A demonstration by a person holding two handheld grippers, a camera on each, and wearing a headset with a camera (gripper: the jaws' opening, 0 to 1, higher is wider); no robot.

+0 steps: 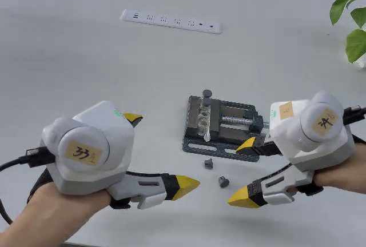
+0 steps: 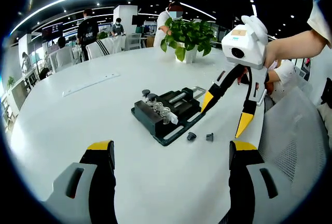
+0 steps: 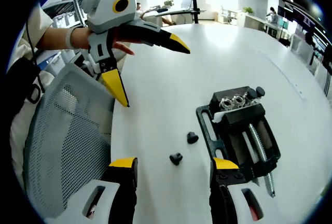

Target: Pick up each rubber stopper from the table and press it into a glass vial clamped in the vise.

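A black vise [image 1: 224, 126] stands mid-table and clamps a row of glass vials [image 1: 203, 118]; the far end of the row carries a dark stopper [image 1: 207, 93]. Two loose rubber stoppers [image 1: 209, 163] [image 1: 223, 182] lie on the table just in front of the vise. My left gripper [image 1: 162, 151] hovers open to the left of them, with nothing between its jaws. My right gripper [image 1: 243, 171] is open too, close above the nearer stopper on its right. In the right gripper view the stoppers [image 3: 176, 157] [image 3: 192, 137] lie just ahead of my jaws, beside the vise [image 3: 241, 130].
A white power strip [image 1: 170, 21] lies at the back of the table. Leaves of a potted plant [image 1: 351, 24] reach in at the right edge. A mesh office chair [image 3: 67, 146] stands at the table's near side. People sit at desks in the background.
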